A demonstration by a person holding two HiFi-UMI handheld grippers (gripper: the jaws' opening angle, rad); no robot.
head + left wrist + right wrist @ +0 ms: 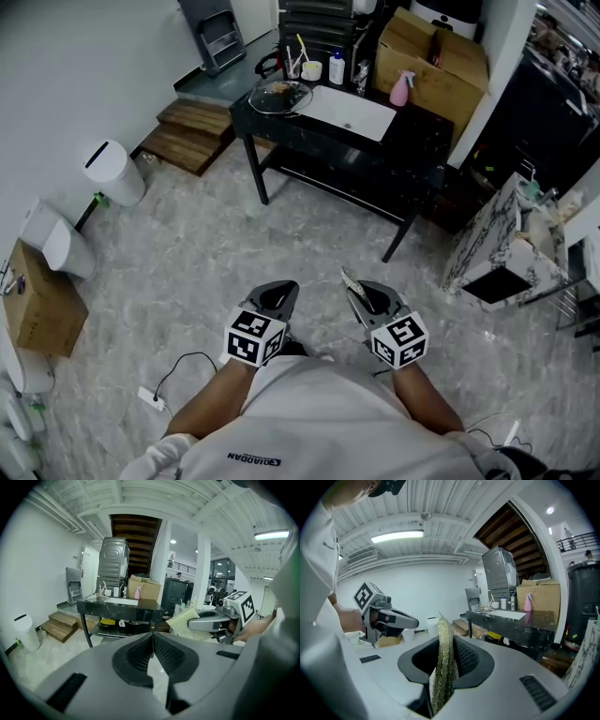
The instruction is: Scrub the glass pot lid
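Note:
The glass pot lid (279,96) lies on the far left end of the black table (424,141), next to a white sink (352,112); in the left gripper view the glass pot lid (96,599) is small and distant. My right gripper (354,290) is shut on a yellow-green scrub cloth (444,660), whose edge sticks up between the jaws. The scrub cloth (187,624) also shows in the left gripper view. My left gripper (278,296) is shut with nothing in it. Both are held close to the person's body, far from the table.
On the table stand a cup with brushes (296,62), a white bottle (337,68) and a pink spray bottle (401,89). Cardboard boxes (433,62) sit behind. A white bin (112,172), wooden steps (190,134), a marble-patterned cabinet (506,246) and a floor cable (164,389) surround the open floor.

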